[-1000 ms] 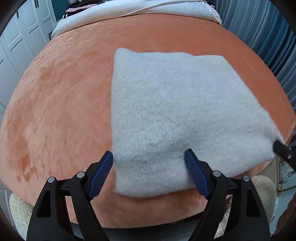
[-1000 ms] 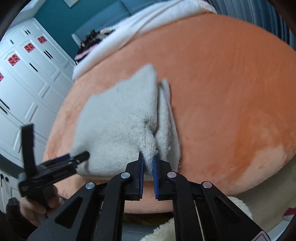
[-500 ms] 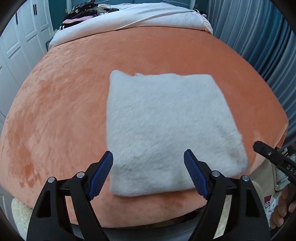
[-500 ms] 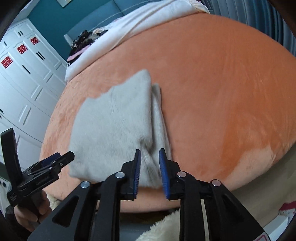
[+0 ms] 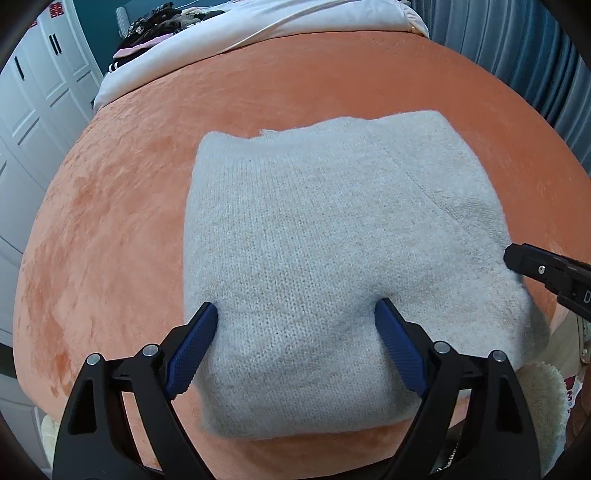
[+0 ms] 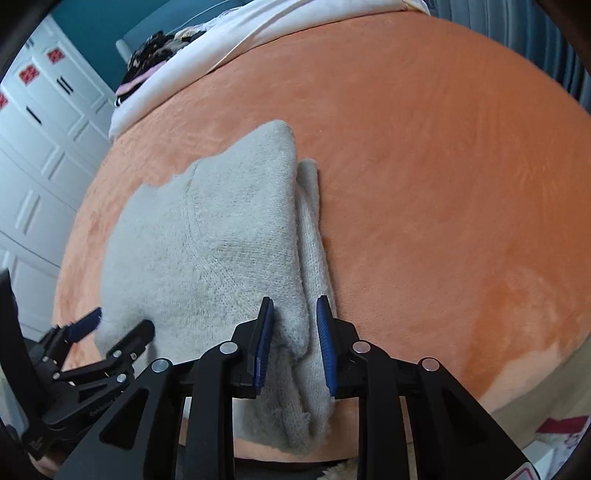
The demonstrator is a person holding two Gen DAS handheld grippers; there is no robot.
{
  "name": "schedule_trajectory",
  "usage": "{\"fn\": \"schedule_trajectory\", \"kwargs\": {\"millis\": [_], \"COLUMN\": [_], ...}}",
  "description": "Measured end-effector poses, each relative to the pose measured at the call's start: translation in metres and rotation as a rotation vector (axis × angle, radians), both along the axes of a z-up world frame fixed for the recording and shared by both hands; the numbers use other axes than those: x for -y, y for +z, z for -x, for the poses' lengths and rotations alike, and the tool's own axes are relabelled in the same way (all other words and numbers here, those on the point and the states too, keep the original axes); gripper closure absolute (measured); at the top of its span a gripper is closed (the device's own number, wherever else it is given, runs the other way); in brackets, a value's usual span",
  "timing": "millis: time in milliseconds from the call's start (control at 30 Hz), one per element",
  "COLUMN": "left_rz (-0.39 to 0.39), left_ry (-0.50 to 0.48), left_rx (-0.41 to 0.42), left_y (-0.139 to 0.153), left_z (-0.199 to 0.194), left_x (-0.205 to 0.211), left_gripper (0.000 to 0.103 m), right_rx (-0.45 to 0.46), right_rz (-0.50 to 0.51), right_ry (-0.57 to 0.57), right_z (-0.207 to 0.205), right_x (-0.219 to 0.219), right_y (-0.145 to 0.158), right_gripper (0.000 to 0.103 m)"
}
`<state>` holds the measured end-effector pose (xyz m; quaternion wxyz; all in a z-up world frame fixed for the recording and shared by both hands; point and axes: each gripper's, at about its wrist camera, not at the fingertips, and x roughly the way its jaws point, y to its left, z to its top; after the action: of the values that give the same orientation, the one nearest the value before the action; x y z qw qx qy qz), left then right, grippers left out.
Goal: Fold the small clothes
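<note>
A folded light grey knitted garment [image 5: 332,236] lies on the orange plush bed cover [image 5: 110,206]. My left gripper [image 5: 295,314] is open, its blue pads set wide on either side of the garment's near left part, pressing into the knit. My right gripper [image 6: 293,314] is open by a narrow gap, its pads astride the folded layers at the garment's [image 6: 221,229] near right edge. The right gripper's tip [image 5: 543,269] shows at the right of the left wrist view. The left gripper [image 6: 110,332] shows at the lower left of the right wrist view.
A white duvet [image 5: 258,40] and a heap of dark clothes [image 5: 155,26] lie at the far end of the bed. White wardrobe doors [image 6: 40,147] stand to the left, blue curtains [image 5: 517,55] to the right. A cream fluffy rug [image 5: 543,398] lies below the bed's near edge.
The right gripper let go of the garment's edge, then moved forward over it again with its jaws a little wider. The left gripper moved forward onto the garment, staying open.
</note>
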<state>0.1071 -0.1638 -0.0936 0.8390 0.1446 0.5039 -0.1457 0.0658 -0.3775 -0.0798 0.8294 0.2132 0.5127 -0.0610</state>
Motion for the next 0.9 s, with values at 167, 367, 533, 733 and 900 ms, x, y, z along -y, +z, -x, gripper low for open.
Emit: {"fn": "schedule_trajectory", "kwargs": {"millis": [167,367,533,733,900], "left_rz": [-0.001,0.001,0.032,0.079,0.079], "left_ry": [0.001,0.003,0.022,0.067,0.088], "left_rx": [-0.001,0.002,-0.009,-0.027,-0.037], "left_y": [0.000,0.000,0.006,0.014,0.014], "left_z": [-0.001,0.001,0.001,0.001,0.004], "left_x": [0.000,0.000,-0.004,-0.023,-0.040], "left_gripper": [0.019,0.019,0.019,0.020,0.019], "right_rx": [-0.010,-0.010,-0.004,-0.007,0.161], "right_rz": [0.053,0.052,0.045,0.008,-0.064], "right_ry": [0.015,0.016,0.015,0.038,-0.002], "right_z": [-0.003,-0.001,0.003,0.007,0.031], "right_x": [-0.008,-0.004,-0.005,-0.008,0.002], "right_y": [0.000,-0.001,-0.001,-0.010,0.030], "right_gripper": [0.082,0.082,0.077,0.085,0.090]}}
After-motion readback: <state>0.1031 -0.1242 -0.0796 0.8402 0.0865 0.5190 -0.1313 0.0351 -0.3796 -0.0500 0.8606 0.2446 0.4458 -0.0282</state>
